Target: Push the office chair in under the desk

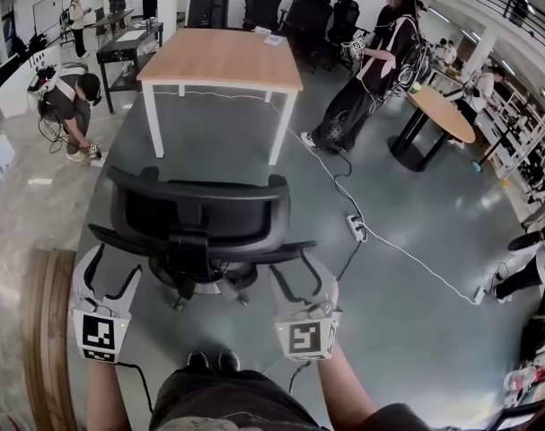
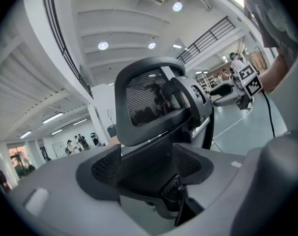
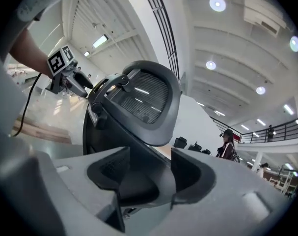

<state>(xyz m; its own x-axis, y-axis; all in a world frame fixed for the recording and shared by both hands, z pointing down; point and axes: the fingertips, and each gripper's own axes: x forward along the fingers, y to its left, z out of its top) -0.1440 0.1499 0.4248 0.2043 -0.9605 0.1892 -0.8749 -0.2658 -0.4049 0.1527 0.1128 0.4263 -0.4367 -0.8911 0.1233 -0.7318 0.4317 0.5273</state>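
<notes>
While parted, jaws astride chair armrests (image 1: 285, 251)

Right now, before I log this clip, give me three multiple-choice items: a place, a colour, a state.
1. Where is the office chair relative to the desk?
A. under it
B. beyond it
C. on open floor short of it
2. What colour are the desk's legs?
A. white
B. black
C. red
3. How do the right gripper's jaws stand?
A. shut, empty
B. apart, astride a chair armrest
C. shut on a cup
Answers: C, bare floor lies between them; A, the head view shows white legs; B, its own view shows the armrest between parted jaws.
</notes>
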